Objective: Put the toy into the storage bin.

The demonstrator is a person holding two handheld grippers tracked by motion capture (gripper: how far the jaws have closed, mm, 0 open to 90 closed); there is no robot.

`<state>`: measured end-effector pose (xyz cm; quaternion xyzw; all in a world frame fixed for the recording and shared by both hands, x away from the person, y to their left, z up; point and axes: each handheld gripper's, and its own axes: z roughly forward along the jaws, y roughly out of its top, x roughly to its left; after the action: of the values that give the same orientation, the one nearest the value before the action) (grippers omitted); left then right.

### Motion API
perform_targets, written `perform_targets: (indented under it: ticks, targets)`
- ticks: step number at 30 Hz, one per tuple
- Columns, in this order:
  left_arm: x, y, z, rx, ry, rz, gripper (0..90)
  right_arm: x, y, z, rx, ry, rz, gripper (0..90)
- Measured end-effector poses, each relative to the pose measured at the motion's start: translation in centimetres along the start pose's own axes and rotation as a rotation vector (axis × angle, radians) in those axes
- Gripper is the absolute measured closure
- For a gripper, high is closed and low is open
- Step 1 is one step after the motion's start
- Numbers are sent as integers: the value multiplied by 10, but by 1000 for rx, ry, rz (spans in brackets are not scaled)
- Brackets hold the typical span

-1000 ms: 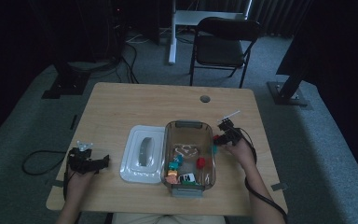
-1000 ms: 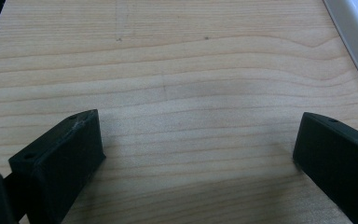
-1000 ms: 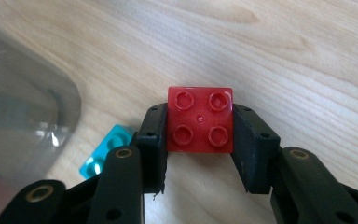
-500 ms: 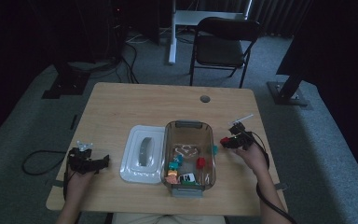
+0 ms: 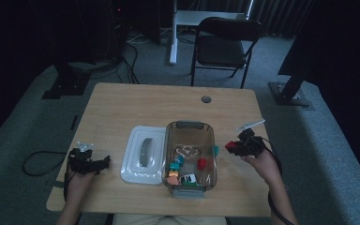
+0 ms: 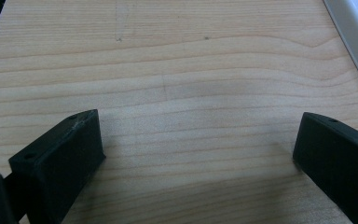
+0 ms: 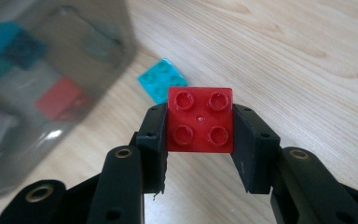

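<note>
We see a red brick (image 7: 199,119), square with four round studs on its top face, clamped between the two black jaws of the right claw (image 7: 199,140). In the high view it sits at the right of the frame (image 5: 231,146), above the table (image 5: 136,103) and just right of the clear bin (image 5: 188,127). The left claw (image 6: 196,154) stands wide with nothing between its jaws, low over bare wood at the lower left of the high view (image 5: 88,163). The table is pale wood with clear grain; grey carpet and a dark folding chair (image 5: 221,47) lie beyond it. The right gripper view adds a teal brick (image 7: 163,80) lying on the table beside the bin. The high view shows a white lid (image 5: 143,154) left of the bin.
</note>
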<state>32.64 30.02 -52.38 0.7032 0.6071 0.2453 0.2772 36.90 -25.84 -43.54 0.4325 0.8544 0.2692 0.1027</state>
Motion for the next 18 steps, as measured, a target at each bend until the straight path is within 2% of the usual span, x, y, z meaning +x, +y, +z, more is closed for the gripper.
perform_targets:
  ticks: [5, 7, 13, 14, 18]
  targets:
    - [0, 0, 0, 0, 0, 0, 20, 11, 4, -16, -48, 14, -34, 587]
    - [0, 0, 0, 0, 0, 0, 20, 20, 9, -31, -94, 28, -63, 587]
    - [0, 0, 0, 0, 0, 0, 20, 35, 19, -47, -123, 32, -123, 587]
    - [0, 0, 0, 0, 0, 0, 20, 40, 23, -52, -130, 43, -148, 587]
    - [0, 0, 0, 0, 0, 0, 20, 53, 30, -59, -142, 75, -200, 587]
